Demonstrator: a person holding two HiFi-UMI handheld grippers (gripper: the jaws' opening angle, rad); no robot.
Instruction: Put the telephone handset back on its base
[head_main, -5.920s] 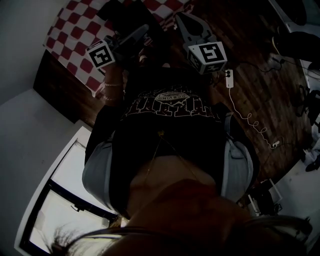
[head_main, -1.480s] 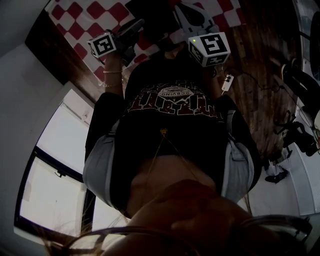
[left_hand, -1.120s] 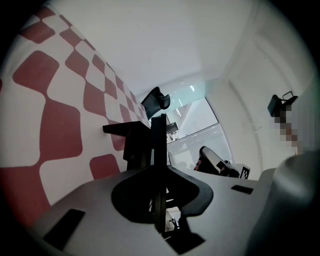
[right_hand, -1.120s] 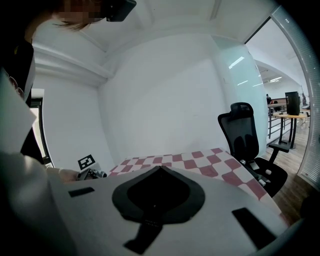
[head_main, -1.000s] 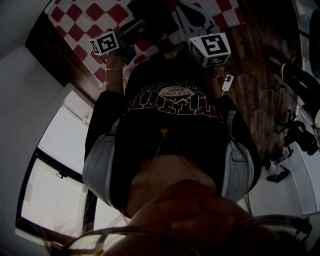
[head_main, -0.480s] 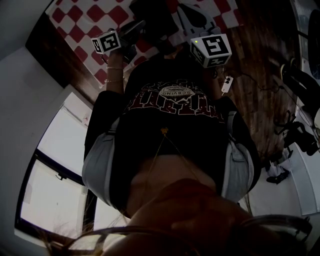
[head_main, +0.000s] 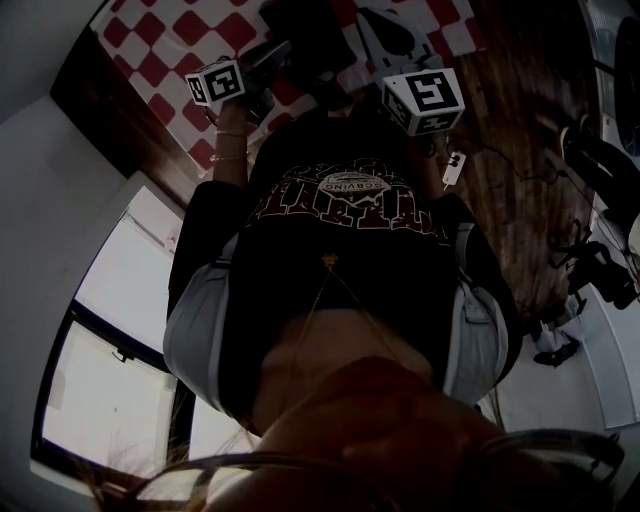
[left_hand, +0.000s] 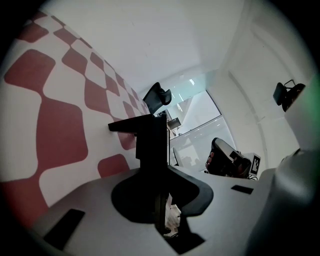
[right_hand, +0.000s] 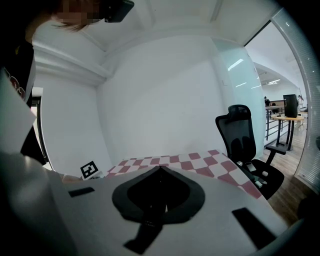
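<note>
office — swivel chair (right_hand: 247, 145), glass wall (right_hand: 299, 95)

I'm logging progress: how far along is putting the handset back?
Done: nothing yet; no base shows in any view. In hand: the left gripper is shut on a dark narrow thing, probably the handset, above the checkered table; the right gripper is shut and empty. Left: bring the handset to the base and set it down.

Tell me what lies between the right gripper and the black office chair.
Between the right gripper and the chair lies only the red-and-white checkered tablecloth, bare along that stretch, as the right gripper view shows.
</note>
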